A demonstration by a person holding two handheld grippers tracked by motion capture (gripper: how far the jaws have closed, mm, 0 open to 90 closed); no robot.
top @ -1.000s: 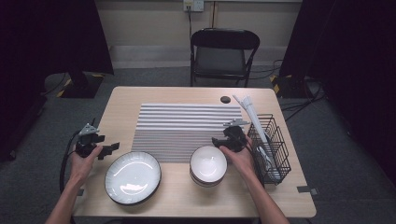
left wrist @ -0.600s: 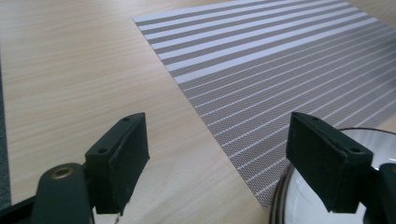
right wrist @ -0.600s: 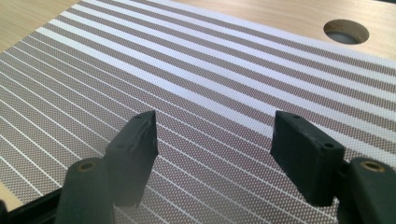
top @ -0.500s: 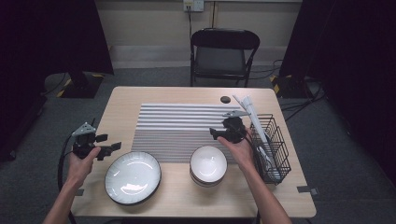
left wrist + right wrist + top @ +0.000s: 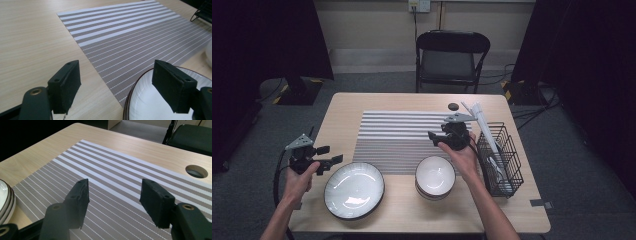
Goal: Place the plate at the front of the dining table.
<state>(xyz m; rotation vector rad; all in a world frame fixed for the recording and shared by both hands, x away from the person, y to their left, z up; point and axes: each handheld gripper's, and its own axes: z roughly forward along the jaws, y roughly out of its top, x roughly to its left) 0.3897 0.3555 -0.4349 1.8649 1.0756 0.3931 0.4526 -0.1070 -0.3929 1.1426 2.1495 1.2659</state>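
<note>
Status: both grippers empty rn. Left gripper [image 5: 331, 159] sits at the worktop's left edge, fingers [image 5: 65, 88] spread wide, nothing between them; its own view looks straight over the plate [image 5: 160, 107] rim. Right gripper [image 5: 435, 138] hangs above the striped mat [image 5: 404, 135], just behind the bowls; its fingers [image 5: 79, 200] have just been closing in some but there's a clear gap, nothing between them.

Where stuff is: plate [image 5: 354, 190] on the worktop [image 5: 362, 102] front-left, its far edge overlapping the mat's near edge. Bowl stack [image 5: 435, 177] front-centre, just right of the plate, partly on the mat.

Progress, our read: looks like table setting, early. Mat is laid, dishes aren't centred on it, so plate + bowls prob need placing. Wire basket [image 5: 499, 157] on the right has utensils in it, not unloaded yet.

Around: small round cable hole [image 5: 453, 106] behind the mat, folding chair [image 5: 447, 60] beyond the worktop. Nothing blocks the mat; basket sits close to the right arm, watch the elbow.
</note>
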